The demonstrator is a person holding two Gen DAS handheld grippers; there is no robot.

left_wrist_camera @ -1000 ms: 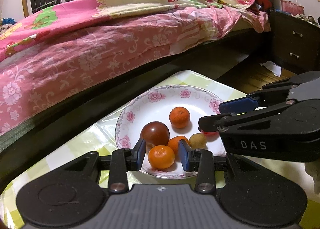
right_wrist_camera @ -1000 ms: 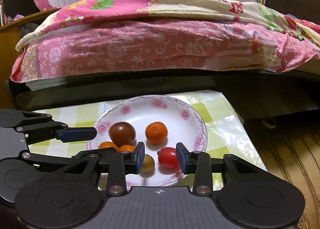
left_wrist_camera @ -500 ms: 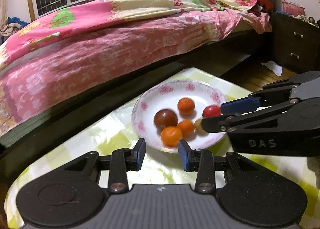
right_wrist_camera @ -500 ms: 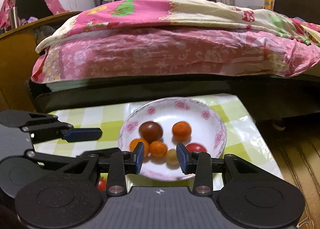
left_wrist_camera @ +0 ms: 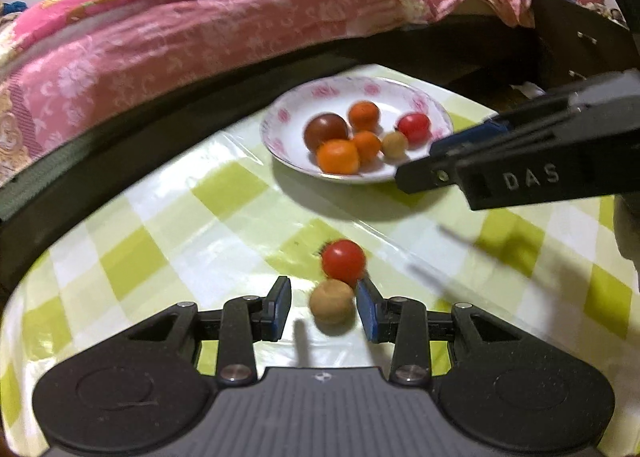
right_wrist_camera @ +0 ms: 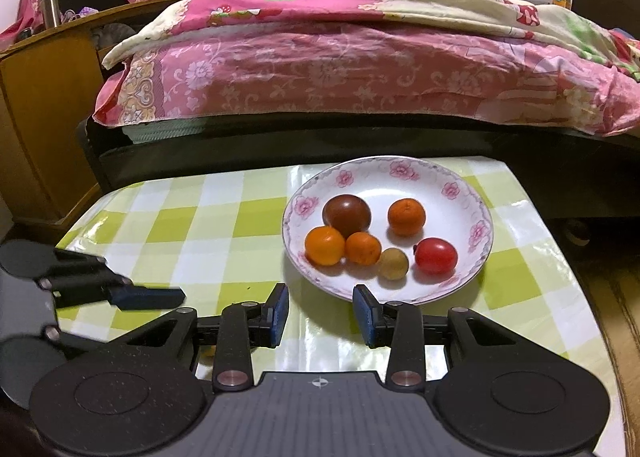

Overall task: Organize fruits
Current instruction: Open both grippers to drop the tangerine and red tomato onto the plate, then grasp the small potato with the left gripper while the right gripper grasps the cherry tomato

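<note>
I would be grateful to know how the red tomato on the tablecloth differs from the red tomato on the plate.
The red tomato on the tablecloth lies off the plate, while the red tomato on the plate sits inside it. The first touches a tan fruit just ahead of the open left gripper; the second lies slightly apart from its tan neighbour. Both are round, glossy and red.

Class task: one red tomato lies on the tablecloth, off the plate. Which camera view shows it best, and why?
The left wrist view: the red tomato lies in plain sight on the tablecloth, just beyond the open left gripper and touching a brown fruit. The right wrist view shows none of it.
</note>
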